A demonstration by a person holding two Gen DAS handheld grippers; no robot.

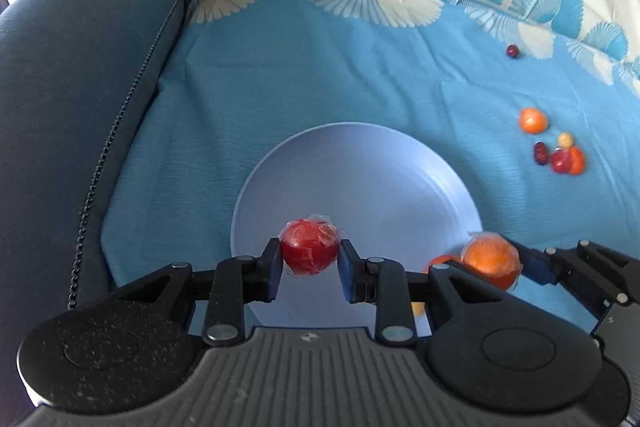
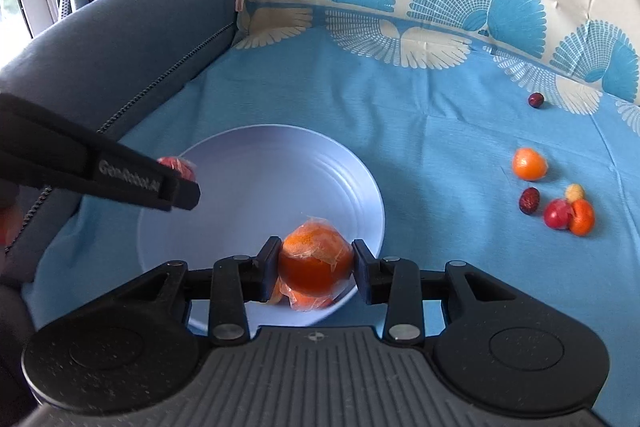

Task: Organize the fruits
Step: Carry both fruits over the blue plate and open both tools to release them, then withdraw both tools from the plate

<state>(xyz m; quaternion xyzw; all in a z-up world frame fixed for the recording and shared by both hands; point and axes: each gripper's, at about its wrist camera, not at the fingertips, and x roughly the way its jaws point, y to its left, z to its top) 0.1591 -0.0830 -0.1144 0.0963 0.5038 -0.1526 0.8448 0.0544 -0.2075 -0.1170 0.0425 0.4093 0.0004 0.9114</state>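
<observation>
My left gripper (image 1: 310, 257) is shut on a red fruit wrapped in clear film (image 1: 310, 247) and holds it over the near rim of a pale blue plate (image 1: 360, 163). My right gripper (image 2: 315, 265) is shut on a wrapped orange fruit (image 2: 316, 261) over the plate's (image 2: 260, 171) near right part; it also shows in the left wrist view (image 1: 491, 259). More orange fruit (image 2: 310, 301) lies on the plate under it. The left gripper's finger (image 2: 120, 175) with the red fruit (image 2: 178, 166) reaches in from the left.
Loose fruits lie on the blue cloth to the right: an orange (image 2: 529, 164), a dark date (image 2: 529, 201), a red fruit (image 2: 557, 214), a small orange (image 2: 582, 217), a yellow berry (image 2: 575, 191) and a far dark fruit (image 2: 535, 100). A grey sofa arm (image 1: 80, 87) rises at left.
</observation>
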